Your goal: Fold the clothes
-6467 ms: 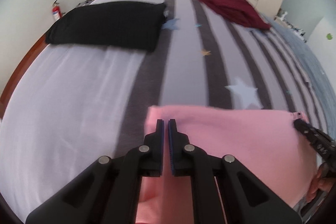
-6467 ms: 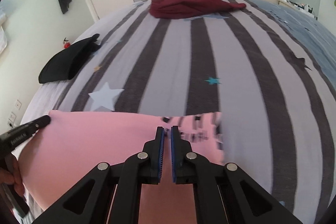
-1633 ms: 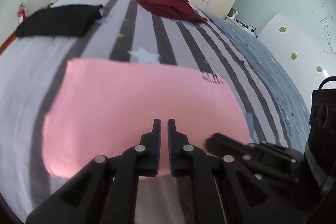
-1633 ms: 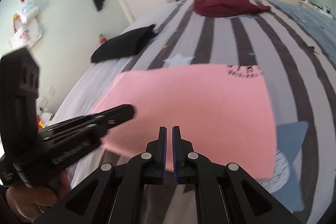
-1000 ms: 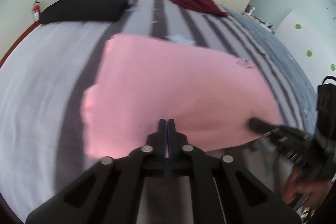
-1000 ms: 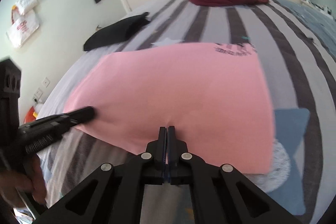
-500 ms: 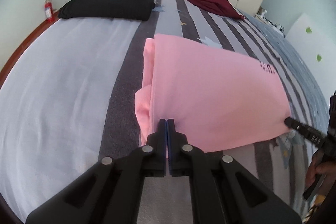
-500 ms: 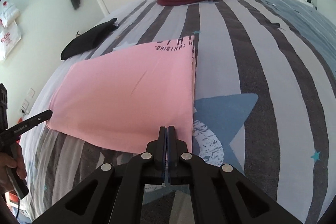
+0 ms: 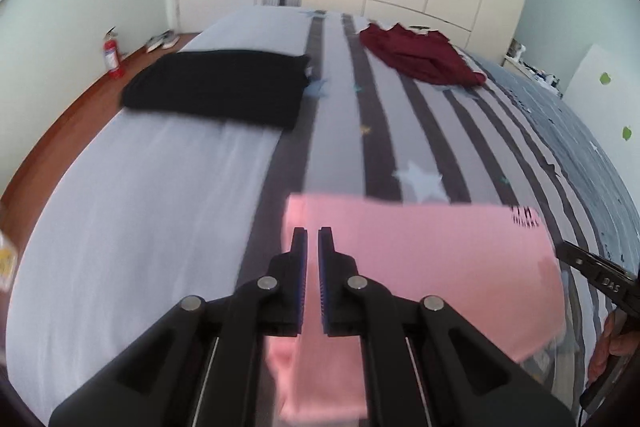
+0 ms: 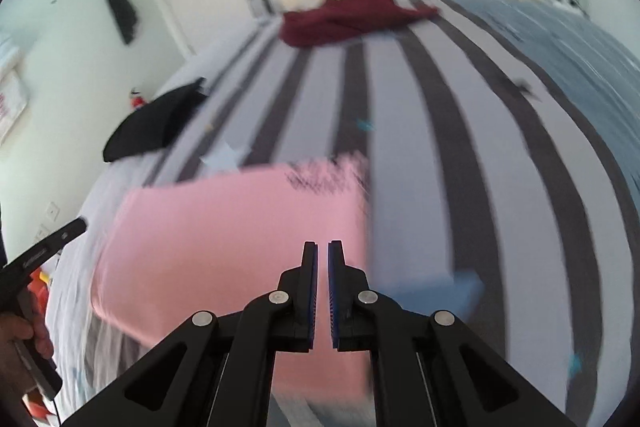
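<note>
The flat pink cotton garment with black lettering near one corner (image 9: 420,267) lies folded into a rectangle on the near part of the grey-and-white striped bed (image 9: 160,207), at 6 o'clock in both wrist views. Along its left edge in the left wrist view a bunched strip of loose layers runs toward the camera, so the fold does not look even there.

The main risk, as a judgement, is that any pinch taken at that bunched edge catches only some of the layers; a lift would then let the lower ones slide and open the fold. A second risk is dragging: both views are smeared with motion blur, and a fast sweep low over the cloth could snag it and skew the rectangle. A pinch could also gather the striped cover beneath along with the cloth.

The left hand-held gripper (image 9: 313,239) has its jaws parted by a narrow gap, with nothing between them; it is above the garment's left part, and contact cannot be told. The right hand-held gripper (image 10: 322,253) shows the same narrow gap, holds nothing, and is above the garment's right edge.

At 12 o'clock lies a crumpled dark red garment (image 9: 420,61); at 10 o'clock, a folded black garment (image 9: 216,87).
</note>
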`<state>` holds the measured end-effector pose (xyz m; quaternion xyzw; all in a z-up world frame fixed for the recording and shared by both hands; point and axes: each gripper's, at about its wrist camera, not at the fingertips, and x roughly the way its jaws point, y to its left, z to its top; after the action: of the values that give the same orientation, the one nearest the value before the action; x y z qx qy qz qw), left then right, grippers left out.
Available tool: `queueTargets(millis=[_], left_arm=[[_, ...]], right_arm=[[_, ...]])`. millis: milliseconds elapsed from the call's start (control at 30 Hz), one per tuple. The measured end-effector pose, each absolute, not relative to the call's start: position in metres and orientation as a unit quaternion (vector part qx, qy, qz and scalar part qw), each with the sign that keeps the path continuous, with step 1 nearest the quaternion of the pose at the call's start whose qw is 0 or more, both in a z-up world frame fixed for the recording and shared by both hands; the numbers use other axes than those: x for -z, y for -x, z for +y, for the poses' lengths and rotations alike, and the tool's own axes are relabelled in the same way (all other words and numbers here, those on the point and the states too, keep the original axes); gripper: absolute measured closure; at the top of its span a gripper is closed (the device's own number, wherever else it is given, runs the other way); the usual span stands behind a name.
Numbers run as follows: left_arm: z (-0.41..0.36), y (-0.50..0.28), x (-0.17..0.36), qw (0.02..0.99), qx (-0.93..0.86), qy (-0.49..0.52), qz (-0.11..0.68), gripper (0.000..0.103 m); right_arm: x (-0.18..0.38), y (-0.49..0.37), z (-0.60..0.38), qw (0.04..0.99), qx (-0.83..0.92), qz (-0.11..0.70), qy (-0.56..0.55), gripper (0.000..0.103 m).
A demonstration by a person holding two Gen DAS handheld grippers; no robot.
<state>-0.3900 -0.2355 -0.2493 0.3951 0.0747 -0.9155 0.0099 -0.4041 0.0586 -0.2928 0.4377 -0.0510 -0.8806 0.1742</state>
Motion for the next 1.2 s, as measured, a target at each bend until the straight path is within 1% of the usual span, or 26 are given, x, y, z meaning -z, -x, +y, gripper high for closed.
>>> queueTargets(millis=[133,233,300,367,400,533,633,667,700,733,767,800,867,933,1000,1100,1200], left_arm=[[-0.229,0.416,0.267,-0.005,0.913,-0.404,0.060,0.101],[-0.236,0.424,0.288,0.010,0.907,-0.418,0.056,0.101],[-0.244,0.423,0.300,0.024,0.900,-0.431,0.061,0.101],[-0.256,0.421,0.315,0.035,0.890,-0.448,0.072,0.100],[-0.260,0.419,0.317,0.036,0.890,-0.448,0.076,0.097],[-0.270,0.412,0.309,0.046,0.893,-0.441,0.078,0.095],[-0.278,0.408,0.297,0.054,0.893,-0.438,0.088,0.093],[-0.281,0.407,0.293,0.053,0.894,-0.436,0.093,0.086],[-0.282,0.404,0.287,0.052,0.894,-0.434,0.098,0.075],[-0.283,0.401,0.281,0.049,0.895,-0.431,0.104,0.068],[-0.284,0.396,0.275,0.044,0.896,-0.427,0.112,0.056],[-0.286,0.392,0.269,0.038,0.897,-0.423,0.124,0.047],[-0.286,0.385,0.263,0.023,0.895,-0.421,0.144,0.041],[-0.285,0.378,0.262,0.004,0.888,-0.429,0.163,0.039],[-0.281,0.373,0.266,0.007,0.882,-0.437,0.174,0.039],[-0.276,0.372,0.281,0.000,0.868,-0.460,0.187,0.039],[-0.275,0.374,0.296,0.000,0.854,-0.477,0.209,0.039]], right_arm=[[0.306,0.432,0.040,0.179,0.883,-0.036,-0.433,0.097],[0.315,0.437,0.042,0.178,0.883,-0.033,-0.433,0.097],[0.322,0.441,0.043,0.178,0.883,-0.030,-0.433,0.100],[0.328,0.445,0.044,0.178,0.883,-0.028,-0.433,0.101],[0.331,0.447,0.044,0.177,0.884,-0.027,-0.433,0.101],[0.335,0.448,0.055,0.179,0.884,-0.031,-0.430,0.103],[0.327,0.448,0.066,0.169,0.885,-0.036,-0.432,0.102],[0.324,0.447,0.070,0.166,0.885,-0.037,-0.434,0.099],[0.321,0.446,0.075,0.162,0.884,-0.037,-0.437,0.097],[0.318,0.445,0.079,0.156,0.883,-0.037,-0.440,0.088],[0.315,0.443,0.085,0.151,0.883,-0.039,-0.443,0.076],[0.312,0.440,0.092,0.148,0.882,-0.046,-0.445,0.072],[0.307,0.434,0.104,0.152,0.877,-0.071,-0.450,0.066],[0.306,0.427,0.113,0.166,0.862,-0.108,-0.466,0.059],[0.308,0.418,0.115,0.181,0.849,-0.125,-0.480,0.059],[0.318,0.405,0.108,0.195,0.836,-0.115,-0.500,0.059],[0.329,0.401,0.108,0.198,0.826,-0.130,-0.512,0.059]])
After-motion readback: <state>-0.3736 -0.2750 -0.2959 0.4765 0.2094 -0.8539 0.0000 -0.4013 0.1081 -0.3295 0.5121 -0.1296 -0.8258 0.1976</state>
